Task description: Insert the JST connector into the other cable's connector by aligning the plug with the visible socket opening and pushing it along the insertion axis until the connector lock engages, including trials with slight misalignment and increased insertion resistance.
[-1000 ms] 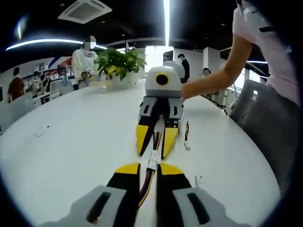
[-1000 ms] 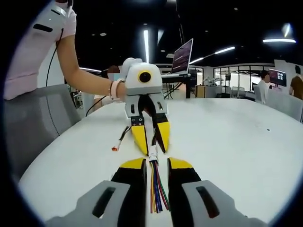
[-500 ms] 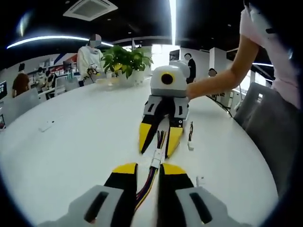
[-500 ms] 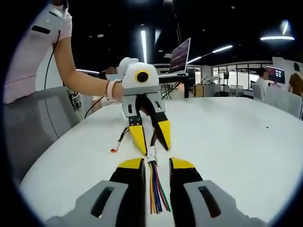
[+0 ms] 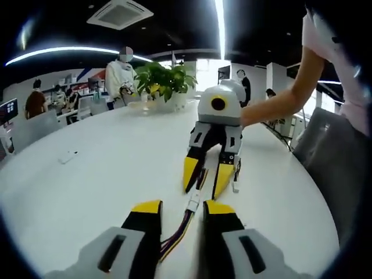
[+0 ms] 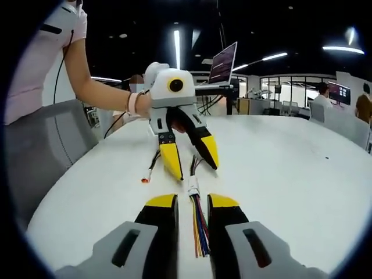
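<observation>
I saw my left claw (image 5: 181, 209) with its jaws apart at the bottom of the left gripper view; the coloured wires (image 5: 177, 232) ran loose between them, and the white connector (image 5: 193, 203) lay on the table (image 5: 87, 174) just past the tips. The right claw (image 5: 206, 179), centre frame, also stood spread, astride the dark wires (image 5: 203, 172).

In the right gripper view the connector (image 6: 193, 187) sat low centre; it looked joined, though I could not tell whether the lock had caught. My advice to myself was this: close each claw on its own wires near the housing; keep both in one line (no twisting); then press straight and steadily, easing off if it binds.
</observation>
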The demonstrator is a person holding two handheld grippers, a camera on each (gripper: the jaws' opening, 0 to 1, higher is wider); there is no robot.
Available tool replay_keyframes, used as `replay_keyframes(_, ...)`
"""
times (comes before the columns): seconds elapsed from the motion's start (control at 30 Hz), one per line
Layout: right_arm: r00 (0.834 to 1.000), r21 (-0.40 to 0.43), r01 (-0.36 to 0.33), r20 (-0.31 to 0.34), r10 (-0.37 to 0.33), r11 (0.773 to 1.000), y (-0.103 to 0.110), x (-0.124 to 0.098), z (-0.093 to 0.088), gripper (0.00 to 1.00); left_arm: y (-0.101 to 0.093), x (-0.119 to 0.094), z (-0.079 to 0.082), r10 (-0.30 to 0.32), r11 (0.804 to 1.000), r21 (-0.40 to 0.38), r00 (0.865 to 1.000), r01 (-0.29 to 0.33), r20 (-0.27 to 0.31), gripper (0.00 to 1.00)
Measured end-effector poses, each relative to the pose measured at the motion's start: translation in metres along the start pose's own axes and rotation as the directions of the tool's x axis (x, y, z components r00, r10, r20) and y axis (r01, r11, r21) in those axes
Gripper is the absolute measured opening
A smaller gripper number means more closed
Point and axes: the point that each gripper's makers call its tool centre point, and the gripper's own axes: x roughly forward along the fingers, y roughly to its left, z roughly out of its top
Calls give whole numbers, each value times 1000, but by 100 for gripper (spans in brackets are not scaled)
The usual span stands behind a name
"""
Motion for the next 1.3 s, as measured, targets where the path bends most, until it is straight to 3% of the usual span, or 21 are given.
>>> replay_keyframes(0.4,999,-28,25,27,-25,999,2,-15,15,20,-17,-8,28,-19,999,27,999,18,47,26)
replay_keyframes(0.67,1000,-62,5,16,-4,998,18,-23,23,22,-22,-20,26,-29,998,57,999,28,25,28)
replay_keyframes(0.8,1000,-66,8,11,-8,998,19,-25,25,23,-26,-23,16,-32,996,80,999,34,-25,28)
replay_keyframes(1.3,1000,-78,-15,-22,13,997,45,-35,15,23,-50,-39,19,-57,990,125,998,59,-19,27)
